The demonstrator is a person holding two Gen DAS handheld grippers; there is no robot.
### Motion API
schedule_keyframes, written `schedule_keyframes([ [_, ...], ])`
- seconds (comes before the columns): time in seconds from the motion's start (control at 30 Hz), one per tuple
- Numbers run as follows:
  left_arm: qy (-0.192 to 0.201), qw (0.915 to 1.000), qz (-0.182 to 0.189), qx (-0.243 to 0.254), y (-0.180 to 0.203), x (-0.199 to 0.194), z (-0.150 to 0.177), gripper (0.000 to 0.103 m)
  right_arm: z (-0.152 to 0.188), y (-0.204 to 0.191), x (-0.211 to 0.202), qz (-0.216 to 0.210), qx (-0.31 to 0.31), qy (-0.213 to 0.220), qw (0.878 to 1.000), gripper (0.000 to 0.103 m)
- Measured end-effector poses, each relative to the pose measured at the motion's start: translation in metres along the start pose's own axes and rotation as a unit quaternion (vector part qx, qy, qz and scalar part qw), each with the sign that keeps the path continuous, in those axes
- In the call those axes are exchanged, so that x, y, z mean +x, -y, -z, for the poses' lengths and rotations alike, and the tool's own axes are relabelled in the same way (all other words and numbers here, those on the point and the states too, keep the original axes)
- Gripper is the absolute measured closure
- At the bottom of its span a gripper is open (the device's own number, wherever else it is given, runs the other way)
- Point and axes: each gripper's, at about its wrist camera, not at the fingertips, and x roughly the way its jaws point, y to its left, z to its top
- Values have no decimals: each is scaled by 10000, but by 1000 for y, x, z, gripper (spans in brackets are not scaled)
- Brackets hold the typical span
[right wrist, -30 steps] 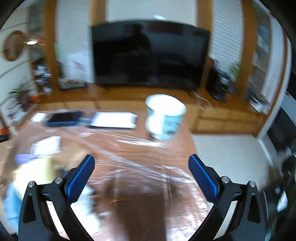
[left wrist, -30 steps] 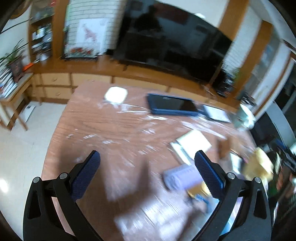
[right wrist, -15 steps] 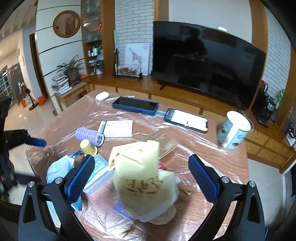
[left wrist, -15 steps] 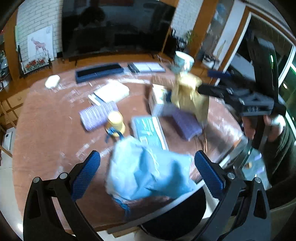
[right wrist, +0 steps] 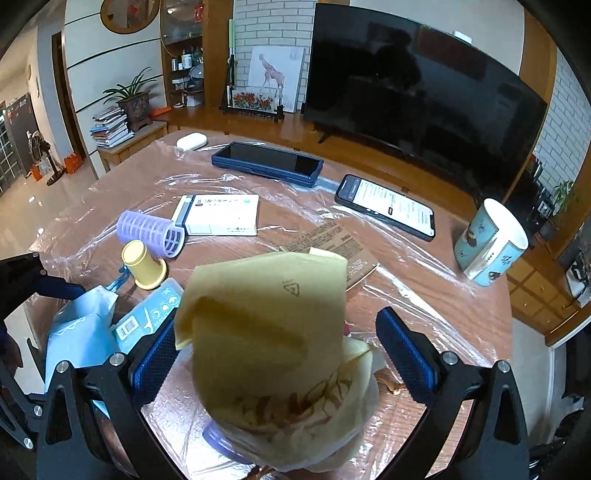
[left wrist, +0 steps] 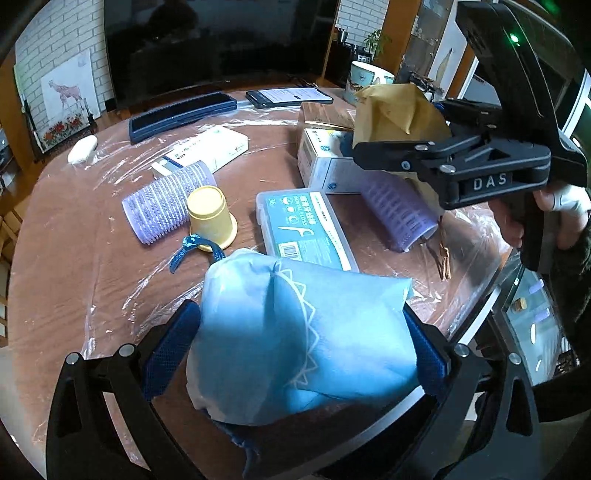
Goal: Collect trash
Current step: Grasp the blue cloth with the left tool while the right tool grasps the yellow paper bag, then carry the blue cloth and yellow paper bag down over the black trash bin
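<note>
Both grippers closed in since 0.5 s ago: left gripper point(left wrist: 303, 343) jaws pinched blue bag point(left wrist: 295, 332) at tabletop point(left wrist: 74, 266) edge; right gripper point(right wrist: 277, 354) jaws half-open round yellow wrapper point(right wrist: 269, 332). You needed firmer squeeze w/ right before lifting.

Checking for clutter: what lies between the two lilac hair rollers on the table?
Left wrist view: yellow cup and floss-pick box lie between left roller and right roller.

White brick wall point(right wrist: 273, 22), dark television point(right wrist: 417, 99), wooden cabinets point(right wrist: 543, 295), glossy floor point(right wrist: 22, 218).
</note>
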Motion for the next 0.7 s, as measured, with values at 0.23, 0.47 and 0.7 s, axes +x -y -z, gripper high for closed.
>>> schedule_keyframes([
  [0.23,-134,9996,252,-54,-5,11,4,1,3,-4,4,-123,22,-52,9999,13],
  [0.47,-52,9996,256,86,-2,3,5,12,3,0,-3,-215,224,89,9995,48],
  [0.7,214,9996,179,-26,-4,-14,3,20,0,0,-32,-171,343,505,9980,48],
])
